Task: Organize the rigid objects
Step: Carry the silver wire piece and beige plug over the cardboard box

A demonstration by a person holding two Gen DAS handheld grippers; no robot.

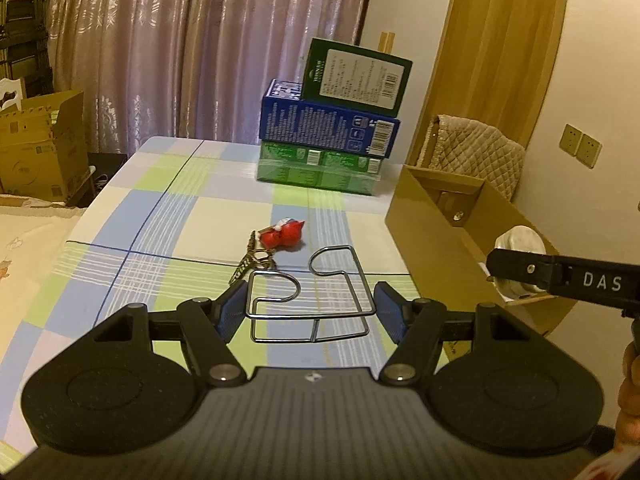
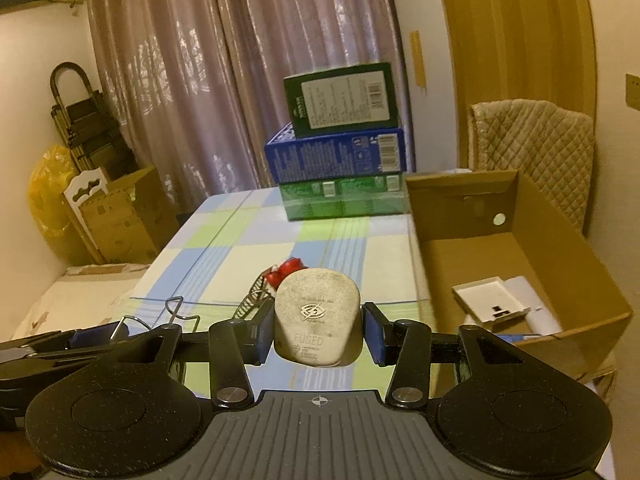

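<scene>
Right gripper (image 2: 319, 330) fingers clench grey-white fused plug (image 2: 318, 316), held above checked bench (image 2: 224, 248). Open brown cardboard box (image 2: 560, 240) lies right of frame, nearer this hand. Left gripper (image 1: 310, 312) fingers grasp bent silver wire rack (image 1: 310, 296).

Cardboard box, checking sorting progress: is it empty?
No, the cardboard box already holds a white tray-like item on its floor.

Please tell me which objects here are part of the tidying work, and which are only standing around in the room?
Part of the job:
- wire rack, held in the left gripper
- white plug, held in the right gripper
- red keychain, on the table
- open cardboard box, beside the table

Probably only lying about:
- stacked boxes
- curtain
- quilted chair
</scene>
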